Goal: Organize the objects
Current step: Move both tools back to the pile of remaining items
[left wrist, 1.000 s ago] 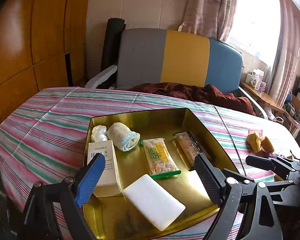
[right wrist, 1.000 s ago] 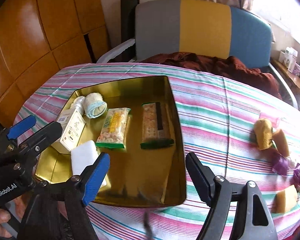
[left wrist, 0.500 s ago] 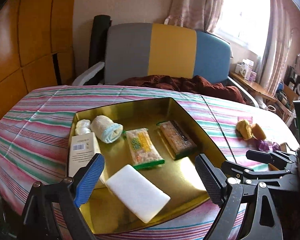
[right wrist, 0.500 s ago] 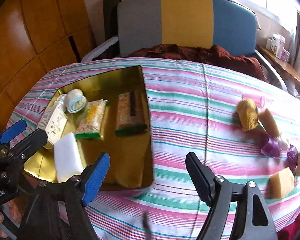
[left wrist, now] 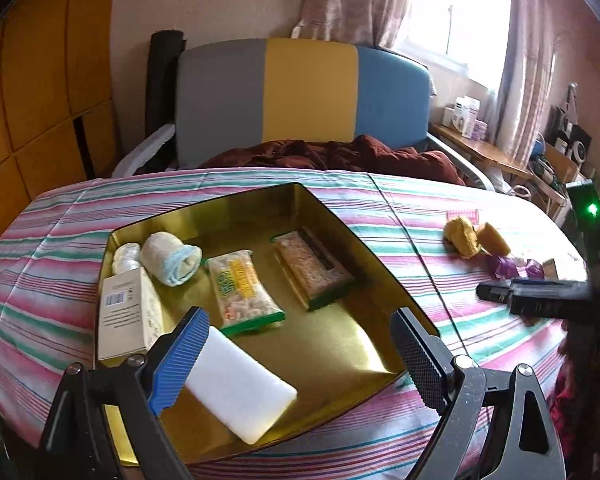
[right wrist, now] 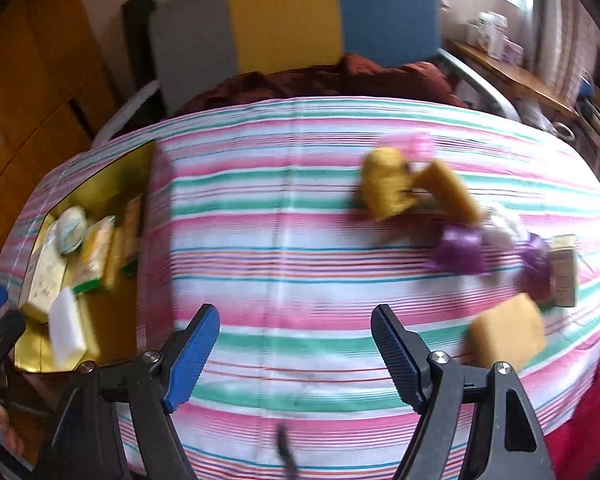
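Your gold tray [left wrist: 340,216] sits on the striped table [left wrist: 400,208], filling the middle of the left wrist view. Inside it, at the tray's 10 o'clock corner, lie a small white bundle [left wrist: 126,258] and a rolled cloth with a blue end [left wrist: 172,258], touching each other. Just below them a cream box with a barcode [left wrist: 126,314] runs along the 9 o'clock wall. Toward the centre 2 snack packets lie side by side: a yellow-labelled one [left wrist: 242,290] and a browner one [left wrist: 312,270] at its 3 o'clock. A white block [left wrist: 240,386] rests at the tray's 6 o'clock.

Well apart from the tray, at 3 o'clock on the table, loose things cluster: 2 yellow-brown lumps [right wrist: 388,184], purple-wrapped pieces [right wrist: 462,254], a small tan box [right wrist: 564,270] and a yellow sponge-like block [right wrist: 508,332]. The right wrist view is blurred, so finer detail is unclear.

Your left claw [left wrist: 296,364] hangs released over the tray's near edge, gripping nothing. Your right claw [right wrist: 296,356] is also released and empty, above bare striped cloth at 9 o'clock from the sponge-like block
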Motion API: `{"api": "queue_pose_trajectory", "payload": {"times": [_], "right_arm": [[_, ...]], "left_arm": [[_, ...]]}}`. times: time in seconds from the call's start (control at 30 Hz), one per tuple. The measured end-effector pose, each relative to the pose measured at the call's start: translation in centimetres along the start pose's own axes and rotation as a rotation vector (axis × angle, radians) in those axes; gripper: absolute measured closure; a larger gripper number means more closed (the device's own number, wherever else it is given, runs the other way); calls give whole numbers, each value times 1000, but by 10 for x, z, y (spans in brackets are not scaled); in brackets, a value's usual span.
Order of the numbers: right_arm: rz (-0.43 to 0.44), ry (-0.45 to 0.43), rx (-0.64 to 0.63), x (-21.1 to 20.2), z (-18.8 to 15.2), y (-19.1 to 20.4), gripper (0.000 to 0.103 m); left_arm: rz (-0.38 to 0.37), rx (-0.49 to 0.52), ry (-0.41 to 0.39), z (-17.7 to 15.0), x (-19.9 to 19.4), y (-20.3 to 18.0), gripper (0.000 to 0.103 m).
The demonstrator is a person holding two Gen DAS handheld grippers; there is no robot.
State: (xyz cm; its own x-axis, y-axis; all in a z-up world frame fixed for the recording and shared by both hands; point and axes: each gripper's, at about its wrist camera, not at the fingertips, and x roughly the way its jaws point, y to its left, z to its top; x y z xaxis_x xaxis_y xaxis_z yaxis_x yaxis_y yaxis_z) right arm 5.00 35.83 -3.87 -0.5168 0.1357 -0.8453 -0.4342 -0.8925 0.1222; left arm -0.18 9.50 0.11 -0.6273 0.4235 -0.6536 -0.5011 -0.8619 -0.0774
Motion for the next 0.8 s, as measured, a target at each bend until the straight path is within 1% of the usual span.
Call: {"api": "queue_pose_trajectory", "payload": {"times": [0.13, 0.2, 0.33, 0.4, 0.47, 0.53, 0.6, 0.67, 0.73, 0.8], "right_arm": [[-32, -2, 105, -9, 14, -51, 24], [-62, -15, 161, -13, 20, -78, 24], [-135, -68, 268, -22, 32, -131, 24], [-152, -107, 307, -26, 36, -154, 24], [-174, -144, 374, -28, 37, -178, 24], [-166, -185, 477, -34, 31, -206, 24], [-168, -189, 599, -34, 21, -230, 23], [-117, -182, 727, -33, 9, -252, 24], [-86, -180, 800, -34, 0, -265, 23], [-65, -173, 829, -32, -3, -270, 23]], "left_arm": [[-30, 30, 7, 3, 2, -12, 11], [-45, 47, 14, 4, 5, -19, 11], [-81, 90, 29, 7, 9, -37, 10], [-96, 112, 34, 9, 12, -47, 10], [-113, 134, 42, 12, 16, -59, 10], [-134, 156, 49, 16, 20, -71, 10], [-157, 179, 54, 21, 25, -85, 10], [-185, 202, 63, 26, 32, -101, 10], [-217, 226, 79, 29, 42, -119, 10], [-245, 243, 104, 32, 54, -138, 10]]}}
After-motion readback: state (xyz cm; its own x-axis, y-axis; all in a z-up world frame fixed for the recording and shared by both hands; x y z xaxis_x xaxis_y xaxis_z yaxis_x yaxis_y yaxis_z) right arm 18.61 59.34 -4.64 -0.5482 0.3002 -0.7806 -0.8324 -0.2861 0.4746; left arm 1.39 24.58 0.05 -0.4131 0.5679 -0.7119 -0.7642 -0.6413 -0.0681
